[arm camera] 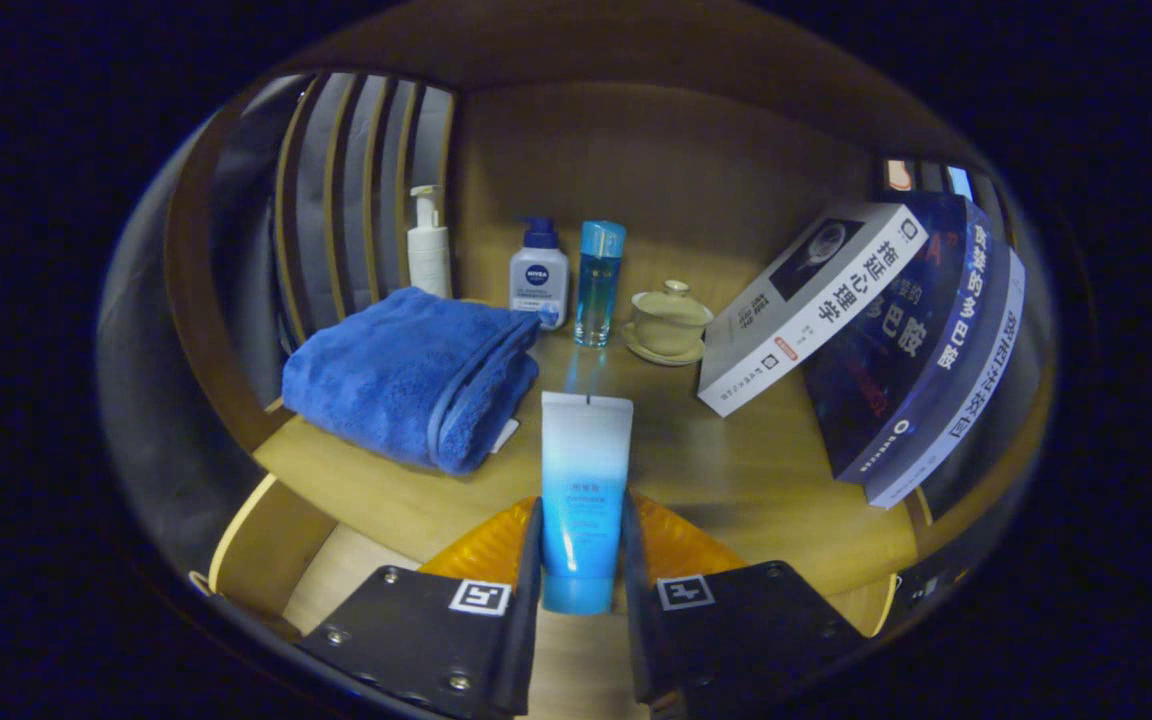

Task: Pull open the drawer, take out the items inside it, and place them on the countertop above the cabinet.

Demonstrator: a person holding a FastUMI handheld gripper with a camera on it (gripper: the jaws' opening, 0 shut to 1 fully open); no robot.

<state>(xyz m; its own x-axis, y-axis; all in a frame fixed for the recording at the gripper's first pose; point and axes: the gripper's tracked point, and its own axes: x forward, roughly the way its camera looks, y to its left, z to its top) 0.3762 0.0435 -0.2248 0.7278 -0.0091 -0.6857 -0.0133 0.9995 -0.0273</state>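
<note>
Two fingers of my gripper (581, 560) press on the lower part of a blue-and-white tube (584, 495) at the bottom centre of the frame, one on each side, so the claw is clamped on it. I see the tube standing lengthwise along the fingers: its flat crimped white end points away from me toward the back wall, and its blue cap end sits low between the finger bases, where the cap's outline is hard to make out. The fingers cover the tube's lower flanks.

Beyond the tube lies the wooden countertop (736, 470). At left of centre a folded blue towel (411, 375) rests on it, with a small white tag poking out at its near corner. Behind the towel, in the upper middle, stand a white pump bottle (428, 245), partly hidden at its base, a white bottle with a dark blue cap (538, 275) and a clear blue bottle (597, 283). Just right of these sits a pale lidded cup on a saucer (669, 322). At right, three books (896, 330) lean over to the right; the outermost is cut off by the dark rim and I cannot make out its cover.
</note>
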